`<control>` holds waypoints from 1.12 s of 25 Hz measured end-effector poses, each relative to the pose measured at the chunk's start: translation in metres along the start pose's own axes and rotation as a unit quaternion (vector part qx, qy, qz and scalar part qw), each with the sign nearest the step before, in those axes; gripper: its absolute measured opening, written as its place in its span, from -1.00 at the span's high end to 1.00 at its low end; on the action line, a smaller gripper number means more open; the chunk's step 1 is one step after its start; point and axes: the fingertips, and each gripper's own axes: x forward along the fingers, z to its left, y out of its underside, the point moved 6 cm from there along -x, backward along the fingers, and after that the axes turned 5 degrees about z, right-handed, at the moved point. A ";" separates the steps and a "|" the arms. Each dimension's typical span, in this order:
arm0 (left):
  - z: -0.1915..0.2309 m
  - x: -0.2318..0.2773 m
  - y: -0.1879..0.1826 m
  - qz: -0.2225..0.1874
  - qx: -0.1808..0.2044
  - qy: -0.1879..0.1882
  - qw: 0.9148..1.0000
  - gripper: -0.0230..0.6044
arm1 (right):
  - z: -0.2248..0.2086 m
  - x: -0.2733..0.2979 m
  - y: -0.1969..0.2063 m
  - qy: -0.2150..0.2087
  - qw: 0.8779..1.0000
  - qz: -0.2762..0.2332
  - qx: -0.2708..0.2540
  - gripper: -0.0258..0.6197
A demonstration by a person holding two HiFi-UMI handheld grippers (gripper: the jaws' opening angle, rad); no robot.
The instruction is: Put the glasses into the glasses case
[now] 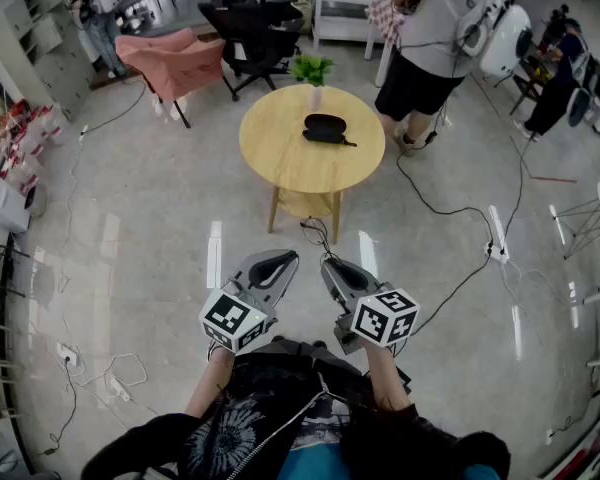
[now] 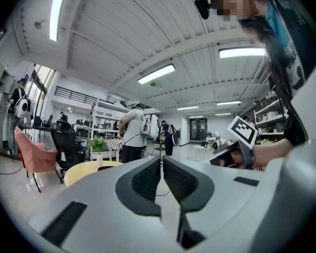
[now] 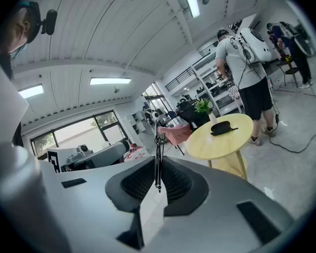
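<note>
Though barely visible edge-on, probable glasses (image 3: 157, 141) sit pinched in right tool (image 3: 158, 165).

The glasses (image 3: 157, 141) between the jaws of the right gripper (image 3: 158, 165) show only edge-on, as a thin dark line, so lenses and frame shape cannot be made out. The glasses case (image 1: 325, 126) on the counter (image 1: 280, 158) is too small to tell whether it lies open or closed, and the thin dark piece jutting from its right end cannot be identified. In the left gripper view, the body of the left gripper (image 2: 161, 162) hides most of the counter. The person (image 1: 430, 38) beside the counter is cut off by the head view's top edge.
</note>
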 end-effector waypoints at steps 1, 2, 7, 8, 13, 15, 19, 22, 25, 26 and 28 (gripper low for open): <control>0.000 0.000 0.001 0.000 0.000 -0.001 1.000 0.85 | -0.001 0.000 0.000 -0.001 1.000 0.000 0.000 0.74; 0.000 0.001 0.001 0.001 0.000 -0.001 1.000 0.85 | -0.002 0.000 0.001 -0.002 1.000 0.001 0.000 0.74; 0.000 0.006 0.003 0.000 -0.011 -0.006 1.000 0.85 | -0.010 -0.001 -0.001 -0.008 1.000 -0.003 0.011 0.74; -0.001 0.008 0.003 0.000 -0.013 -0.008 1.000 0.85 | -0.012 -0.002 -0.002 -0.010 1.000 -0.004 0.013 0.74; -0.003 0.015 0.007 0.002 -0.019 -0.015 1.000 0.85 | -0.021 -0.004 -0.003 -0.014 1.000 0.008 0.013 0.74; -0.004 0.018 0.007 0.002 -0.023 -0.018 1.000 0.85 | -0.025 -0.007 -0.004 -0.014 1.000 0.012 0.013 0.74; -0.008 0.031 0.004 -0.003 -0.021 -0.027 0.999 0.85 | -0.038 -0.017 -0.009 -0.018 1.000 0.015 0.007 0.74; -0.012 0.042 0.005 -0.009 -0.024 -0.034 0.999 0.85 | -0.052 -0.026 -0.010 -0.019 1.000 0.016 0.006 0.74; -0.018 0.051 0.007 -0.010 -0.034 -0.034 0.999 0.85 | -0.065 -0.030 -0.008 -0.020 1.000 0.021 0.010 0.74; -0.020 0.053 0.007 -0.007 -0.033 -0.034 0.999 0.85 | -0.068 -0.031 -0.009 -0.021 0.999 0.023 0.012 0.74; -0.023 0.058 0.008 0.003 -0.025 -0.034 0.999 0.85 | -0.073 -0.031 -0.011 -0.024 0.999 0.022 0.016 0.74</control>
